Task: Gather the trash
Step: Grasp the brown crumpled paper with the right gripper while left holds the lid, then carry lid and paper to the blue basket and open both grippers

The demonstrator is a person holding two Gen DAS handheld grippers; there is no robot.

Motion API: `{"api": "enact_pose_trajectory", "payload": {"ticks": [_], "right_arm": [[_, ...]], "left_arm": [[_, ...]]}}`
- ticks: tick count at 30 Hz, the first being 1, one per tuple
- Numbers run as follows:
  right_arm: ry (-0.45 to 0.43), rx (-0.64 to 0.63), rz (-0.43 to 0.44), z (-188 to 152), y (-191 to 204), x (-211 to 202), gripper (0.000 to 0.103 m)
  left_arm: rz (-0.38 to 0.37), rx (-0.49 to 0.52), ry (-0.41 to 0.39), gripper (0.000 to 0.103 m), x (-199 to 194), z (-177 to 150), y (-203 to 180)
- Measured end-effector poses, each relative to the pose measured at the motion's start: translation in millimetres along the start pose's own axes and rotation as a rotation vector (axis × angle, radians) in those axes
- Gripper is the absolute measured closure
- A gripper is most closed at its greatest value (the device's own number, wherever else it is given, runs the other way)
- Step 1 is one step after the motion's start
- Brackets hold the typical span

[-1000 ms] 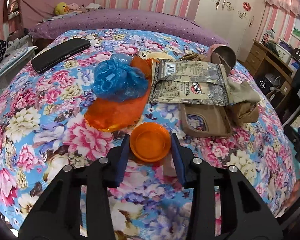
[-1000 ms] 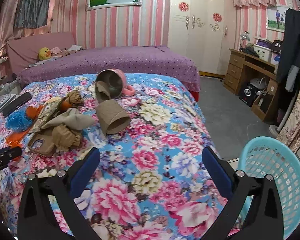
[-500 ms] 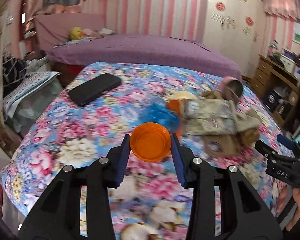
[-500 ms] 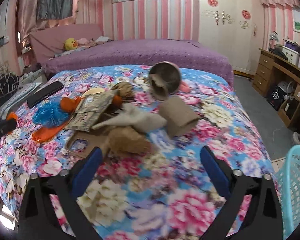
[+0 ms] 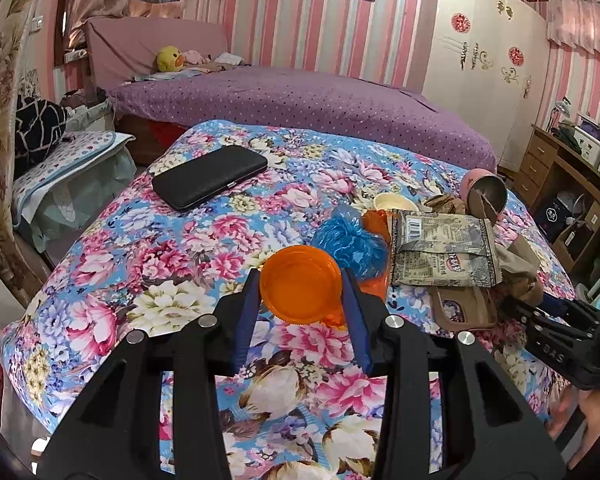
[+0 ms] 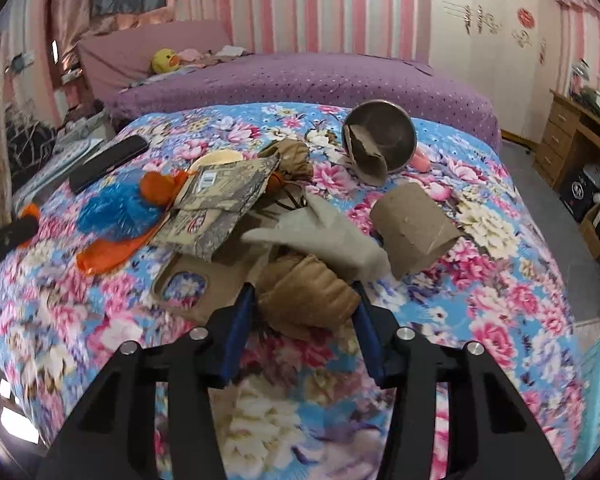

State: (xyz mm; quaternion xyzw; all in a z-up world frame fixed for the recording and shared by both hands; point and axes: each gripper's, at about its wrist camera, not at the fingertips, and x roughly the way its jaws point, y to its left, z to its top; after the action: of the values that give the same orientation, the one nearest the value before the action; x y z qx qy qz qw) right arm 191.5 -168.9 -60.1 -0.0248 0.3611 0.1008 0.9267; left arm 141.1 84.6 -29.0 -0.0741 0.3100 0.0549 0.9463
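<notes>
Right wrist view: right claw [image 6: 302, 304] tilted down, astride crumpled brown paper [image 6: 306, 294].

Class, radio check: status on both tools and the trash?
Left tool shut on orange lid. Right tool just closing around crumpled brown paper. Nothing in the way.

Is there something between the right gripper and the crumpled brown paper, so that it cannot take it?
Nothing visible does. The crumpled brown paper already sits between the jaws of the right gripper, which have just been closing around it. The grey paper and the cardboard tube lie behind it, not in front.
</notes>
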Motion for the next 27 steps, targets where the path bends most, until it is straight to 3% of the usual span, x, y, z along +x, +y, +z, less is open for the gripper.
{"api": "enact_pose_trajectory", "payload": {"ticks": [10, 27], "right_arm": [[0.064, -0.030, 0.009, -18, -38, -21, 0.055], [0.024, 0.045, -0.001, -31, -97, -43, 0.055]], "left_arm": [[0.000, -0.004, -0.020, 0.064, -6, 0, -1], [-0.019, 0.047, -0.019, 0.064, -7, -6, -29]]}}
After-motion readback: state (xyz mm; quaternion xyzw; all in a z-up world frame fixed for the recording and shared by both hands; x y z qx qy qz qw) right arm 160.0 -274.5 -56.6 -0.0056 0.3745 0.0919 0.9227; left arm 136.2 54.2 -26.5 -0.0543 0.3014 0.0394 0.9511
